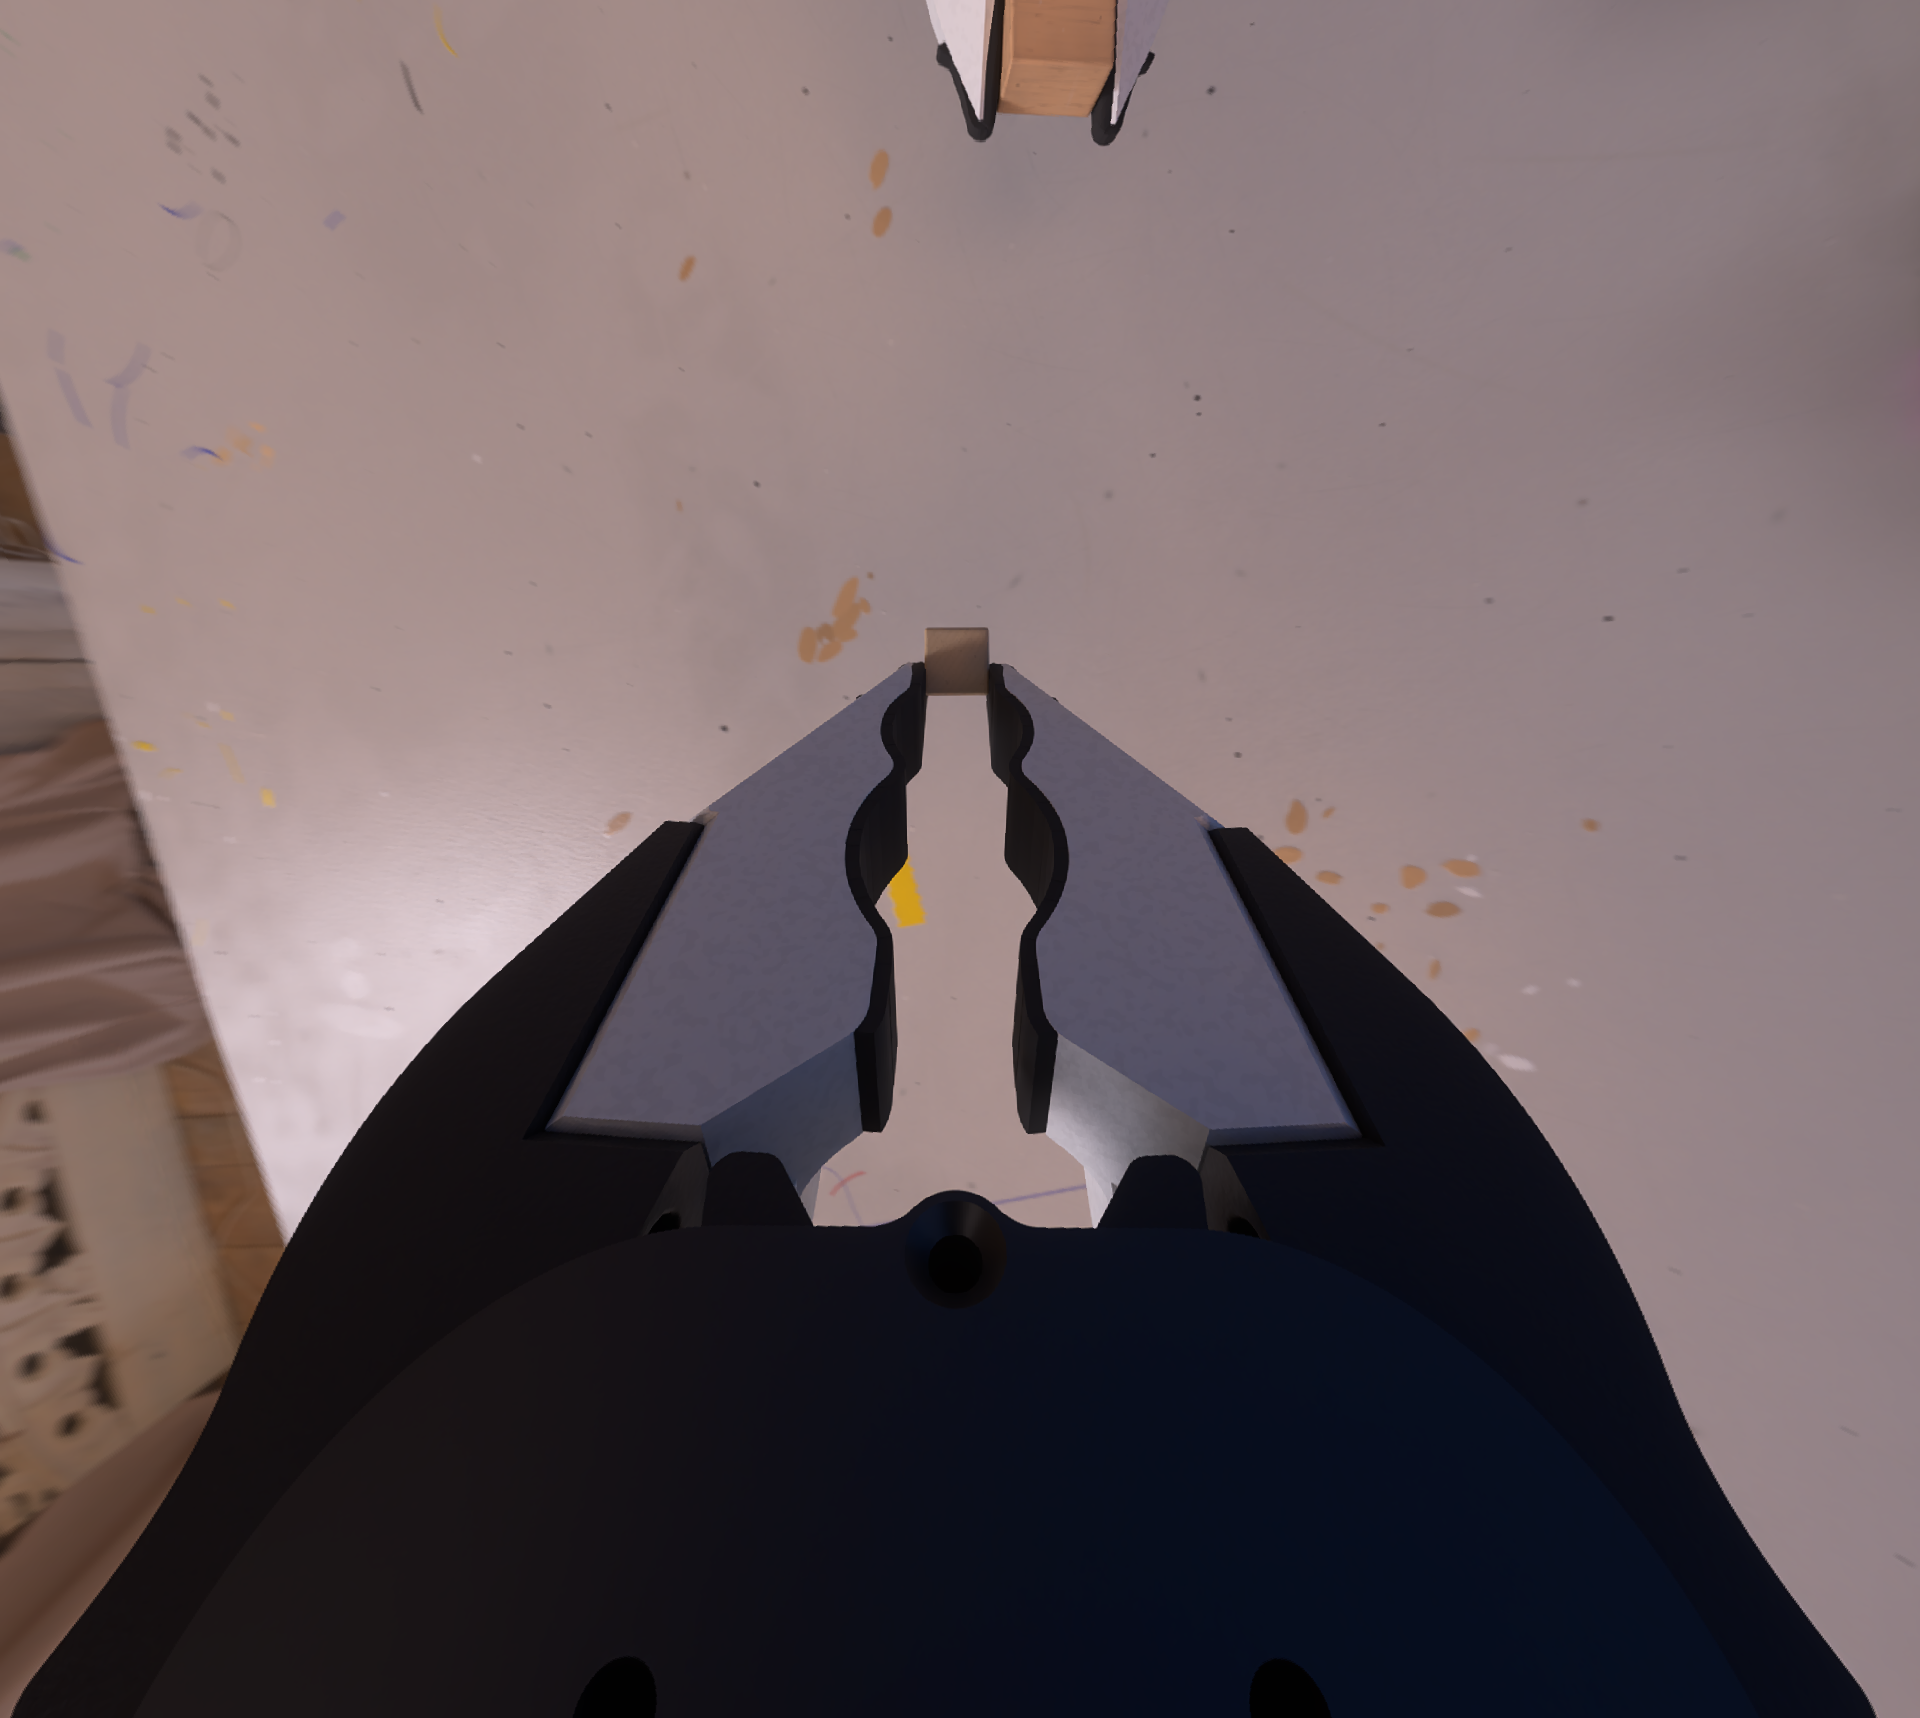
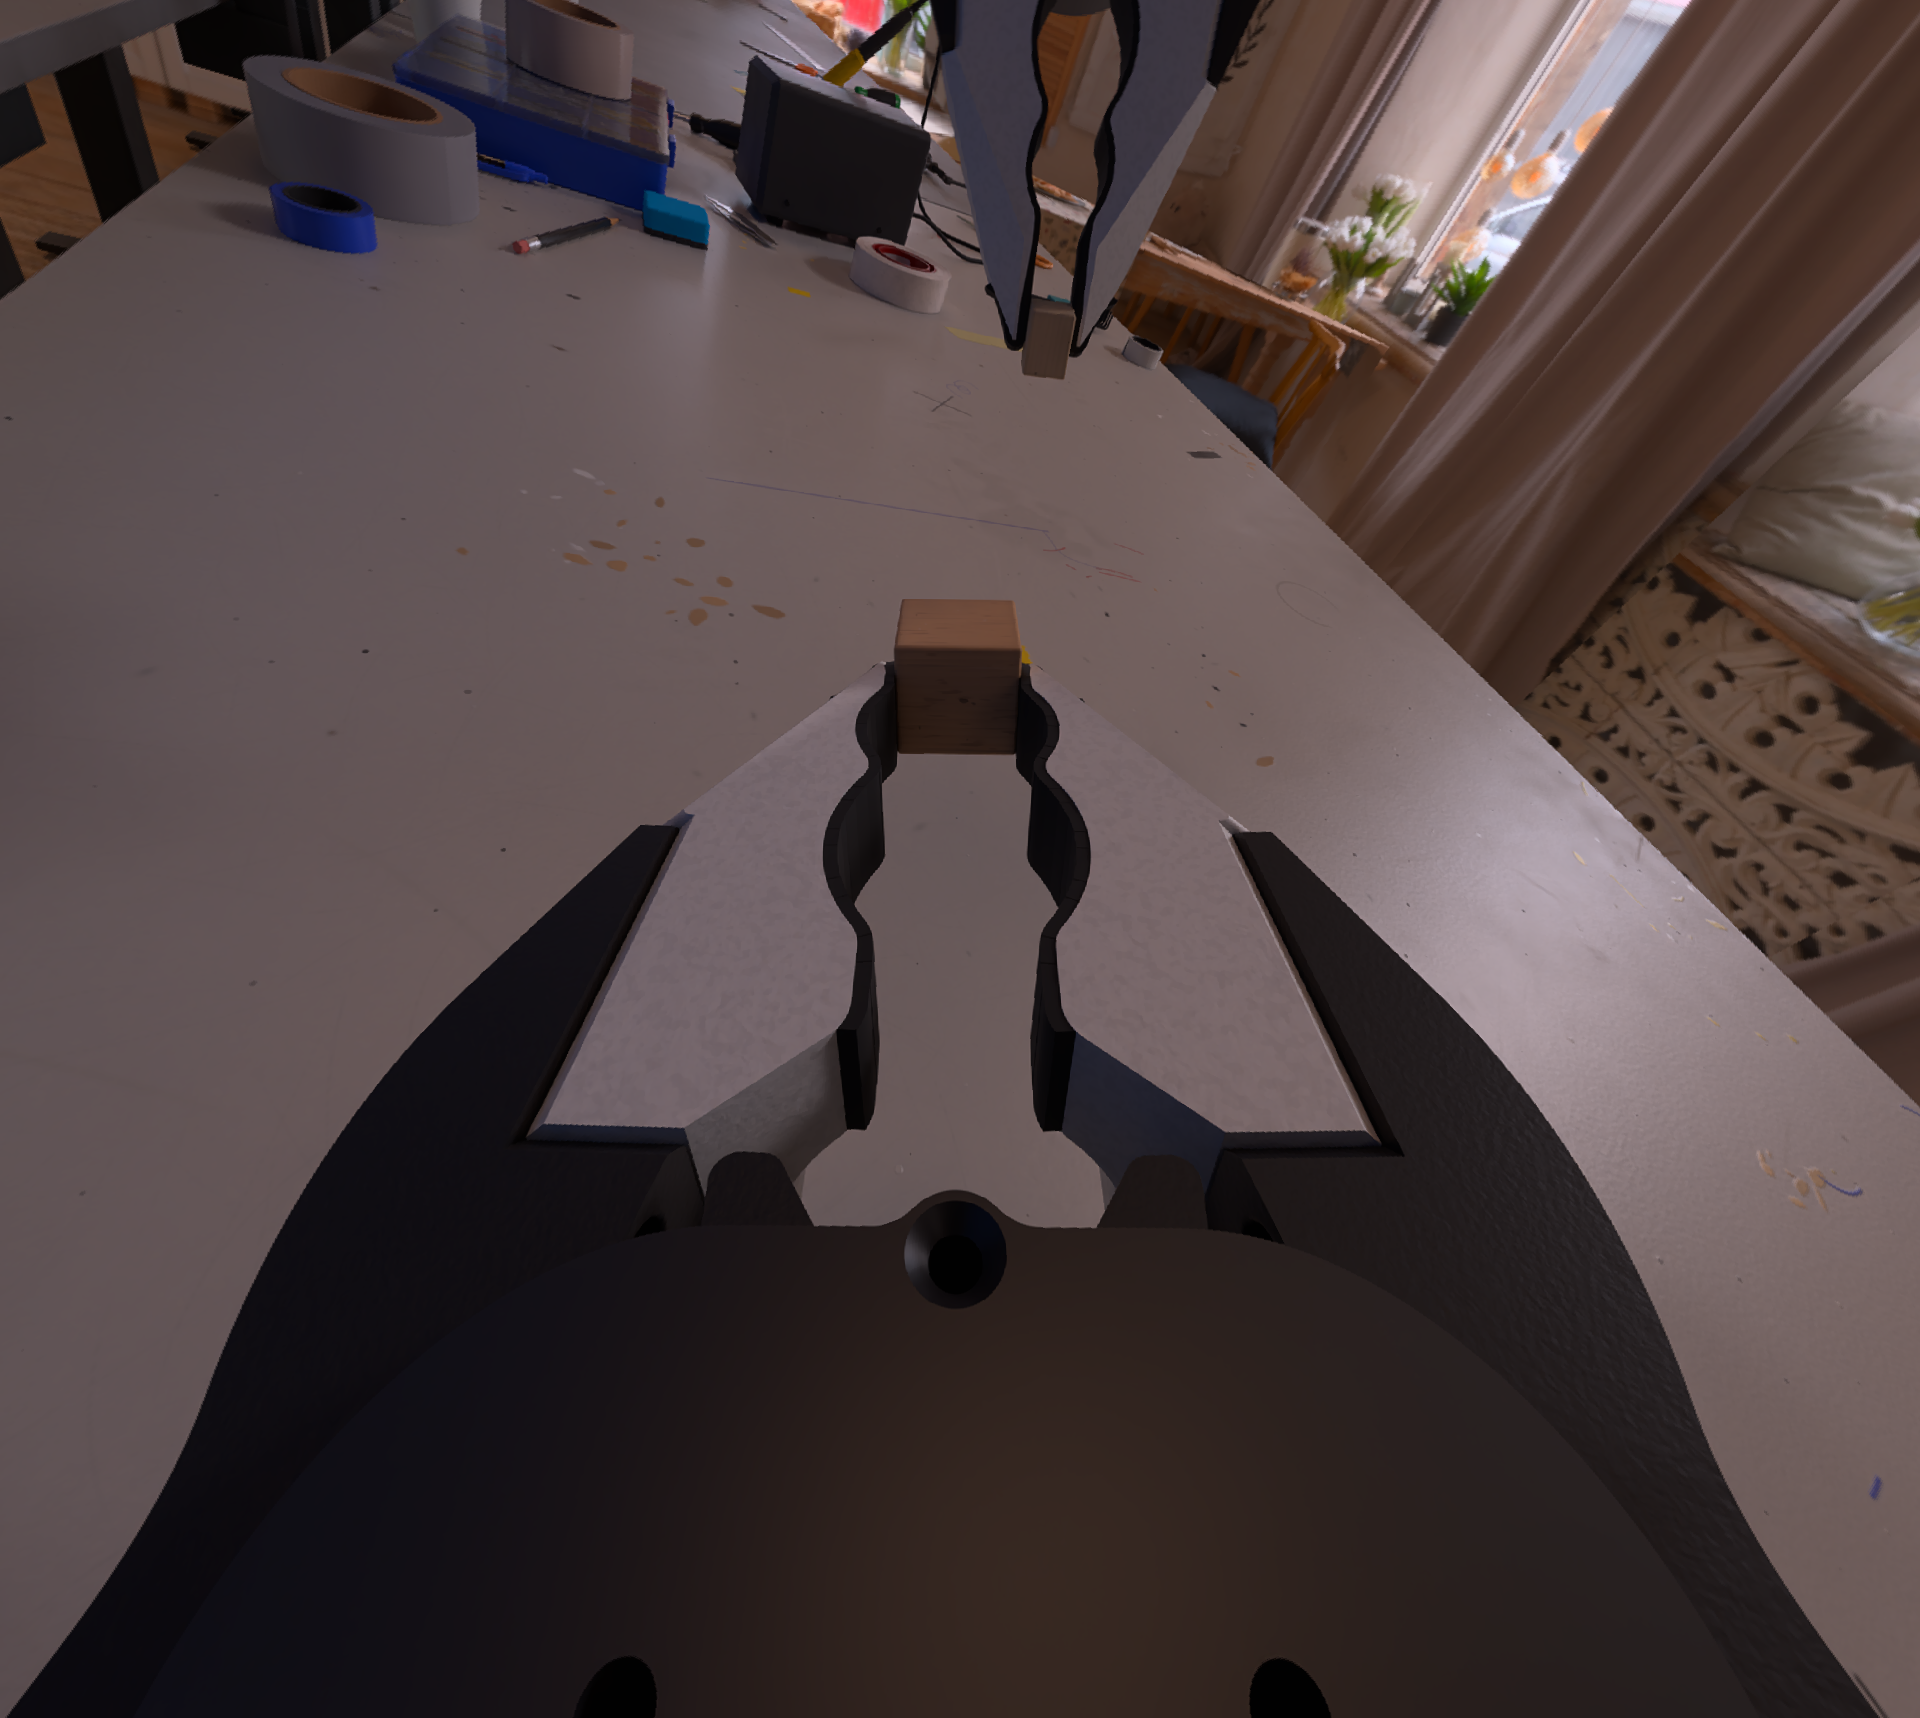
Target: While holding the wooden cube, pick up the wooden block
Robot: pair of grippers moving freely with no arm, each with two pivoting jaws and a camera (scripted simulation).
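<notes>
My left gripper (image 1: 956, 679) points down at the white table (image 1: 1455, 421) and is shut on a small pale wooden block (image 1: 956, 652) at its fingertips. My right gripper (image 2: 956, 697) is shut on a light-brown wooden cube (image 2: 956, 666) and holds it above the table (image 2: 416, 733). The right gripper (image 1: 1044, 120) with the cube (image 1: 1055, 21) shows at the top of the left wrist view. The left gripper (image 2: 1044, 333) with the block (image 2: 1044, 351) hangs ahead in the right wrist view. I cannot tell whether the block touches the table.
At the table's far end stand grey tape rolls (image 2: 364, 136), a blue tape roll (image 2: 322, 214), a blue case (image 2: 551, 110), a black box (image 2: 831, 151), a white tape roll (image 2: 899, 274) and a pencil (image 2: 566, 234). The table edge runs along the right (image 2: 1558, 764).
</notes>
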